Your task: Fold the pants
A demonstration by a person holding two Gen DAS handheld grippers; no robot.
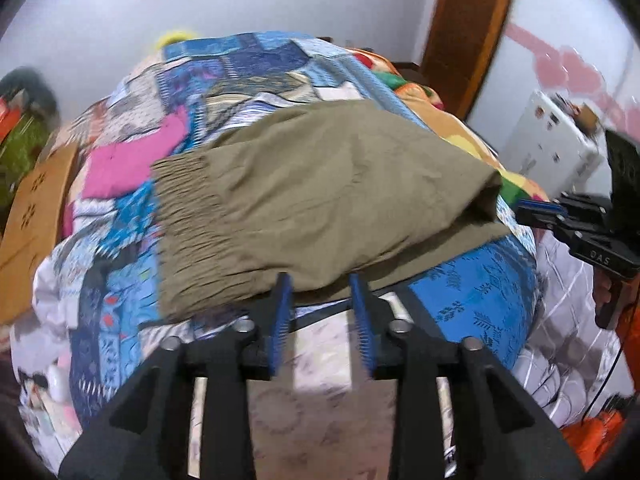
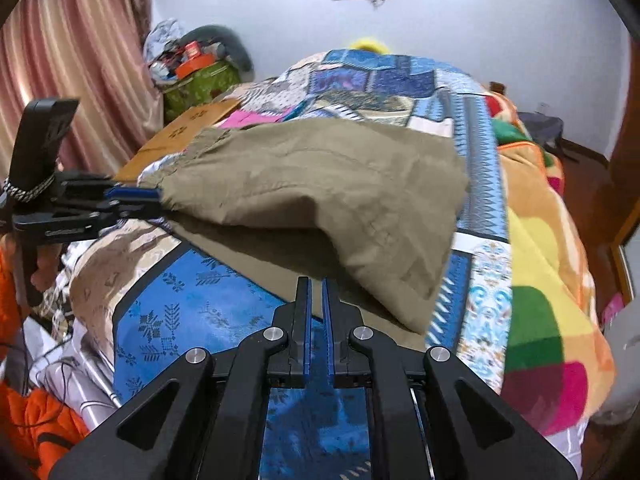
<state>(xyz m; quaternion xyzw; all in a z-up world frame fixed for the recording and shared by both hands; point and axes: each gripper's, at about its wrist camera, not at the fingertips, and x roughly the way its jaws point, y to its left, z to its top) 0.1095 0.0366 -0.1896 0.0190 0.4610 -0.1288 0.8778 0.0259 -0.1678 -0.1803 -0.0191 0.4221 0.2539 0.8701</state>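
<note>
Olive pants (image 1: 320, 200) lie folded double on the quilt (image 1: 472, 292); left gripper (image 1: 322, 300) spread wide, right gripper (image 2: 316, 300) nearly closed, grasping nothing, both apparently released

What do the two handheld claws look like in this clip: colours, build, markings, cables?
Both the left claw and right claw are matte black linkage frames with silver pivot pins and ribbed blue pads. The right one's body carries white lettering, too blurred to read surely. A black-and-white braided cord wraps the left one's upright mount.
</note>
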